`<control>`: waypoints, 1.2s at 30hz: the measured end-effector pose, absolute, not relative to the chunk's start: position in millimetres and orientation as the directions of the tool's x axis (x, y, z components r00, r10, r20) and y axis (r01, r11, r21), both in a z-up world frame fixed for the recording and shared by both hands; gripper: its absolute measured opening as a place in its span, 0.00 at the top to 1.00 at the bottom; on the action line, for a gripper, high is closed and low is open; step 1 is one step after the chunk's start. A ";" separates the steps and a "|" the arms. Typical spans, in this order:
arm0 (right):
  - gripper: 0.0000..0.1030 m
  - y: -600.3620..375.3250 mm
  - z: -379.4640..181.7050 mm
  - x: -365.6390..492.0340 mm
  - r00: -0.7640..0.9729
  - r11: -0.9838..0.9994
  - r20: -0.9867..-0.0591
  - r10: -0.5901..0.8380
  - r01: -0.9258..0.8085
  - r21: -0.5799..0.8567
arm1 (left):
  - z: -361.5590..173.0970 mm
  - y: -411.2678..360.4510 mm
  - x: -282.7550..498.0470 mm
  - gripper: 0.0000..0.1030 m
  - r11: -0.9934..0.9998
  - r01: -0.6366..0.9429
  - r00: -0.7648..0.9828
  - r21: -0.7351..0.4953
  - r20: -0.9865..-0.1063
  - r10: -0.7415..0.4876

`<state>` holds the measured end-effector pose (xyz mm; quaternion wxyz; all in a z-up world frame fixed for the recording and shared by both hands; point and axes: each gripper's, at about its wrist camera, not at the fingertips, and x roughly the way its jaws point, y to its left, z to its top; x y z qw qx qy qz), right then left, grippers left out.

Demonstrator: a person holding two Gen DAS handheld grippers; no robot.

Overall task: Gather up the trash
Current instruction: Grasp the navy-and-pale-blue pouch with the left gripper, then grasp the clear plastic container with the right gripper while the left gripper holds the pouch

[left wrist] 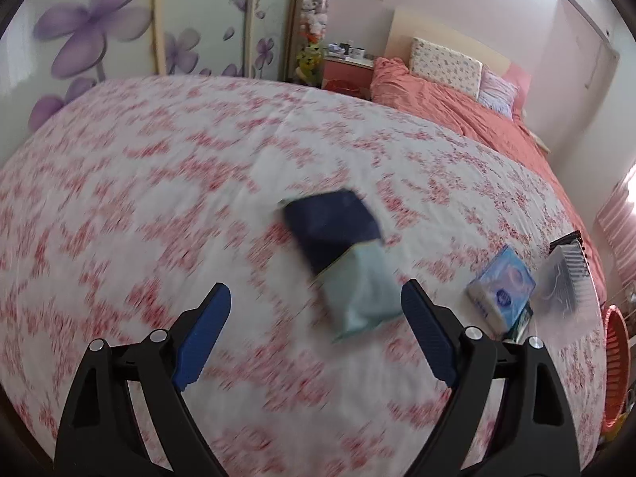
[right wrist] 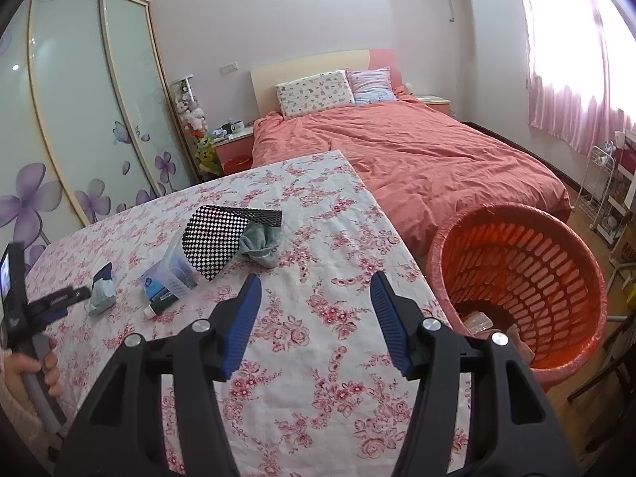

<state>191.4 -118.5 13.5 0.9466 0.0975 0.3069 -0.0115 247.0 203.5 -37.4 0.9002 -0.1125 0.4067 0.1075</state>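
Observation:
A dark blue and pale green wrapper lies on the floral tablecloth, just ahead of my open, empty left gripper; that view is motion-blurred. The wrapper also shows in the right wrist view at far left, next to my left gripper. My right gripper is open and empty above the table's right part. An orange slatted trash basket stands on the floor beside the table's right edge, with some items at its bottom.
A blue tissue pack, a clear plastic container, a black mesh sheet and a grey cloth lie on the table. A bed with a coral cover lies beyond. A flower-printed wardrobe is at left.

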 end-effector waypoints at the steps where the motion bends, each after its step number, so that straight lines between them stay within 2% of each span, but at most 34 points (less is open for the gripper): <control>1: 0.45 -118.4 13.8 192.3 0.811 0.981 -0.584 0.039 0.080 0.178 | -37.0 199.6 251.3 0.16 0.953 -0.284 0.643 -0.107 -0.758 0.106; 8: 0.45 -112.6 9.4 200.3 0.799 0.983 -0.599 0.050 0.067 0.171 | -52.8 193.4 287.9 0.19 0.949 -0.310 0.579 -0.061 -0.804 0.137; 12: 0.45 -107.0 5.6 203.9 0.793 0.985 -0.607 0.055 0.057 0.164 | -59.5 197.8 291.0 0.30 0.943 -0.329 0.561 -0.053 -0.814 0.150; 15: 0.45 -104.4 3.5 207.1 0.789 0.985 -0.612 0.061 0.052 0.164 | -58.2 200.2 288.9 0.43 0.946 -0.321 0.570 -0.048 -0.807 0.153; 19: 0.45 -98.6 0.8 211.7 0.783 0.985 -0.618 0.074 0.039 0.168 | -57.7 204.7 286.1 0.52 0.953 -0.299 0.584 -0.053 -0.799 0.139; 30: 0.46 -67.8 0.2 234.1 0.768 0.979 -0.622 0.156 -0.035 0.203 | -50.5 212.9 277.2 0.56 0.966 -0.255 0.622 -0.052 -0.773 0.123; 36: 0.56 -46.1 -1.3 251.0 0.758 0.973 -0.623 0.195 -0.072 0.218 | -43.8 217.9 272.3 0.56 0.969 -0.240 0.638 -0.066 -0.762 0.107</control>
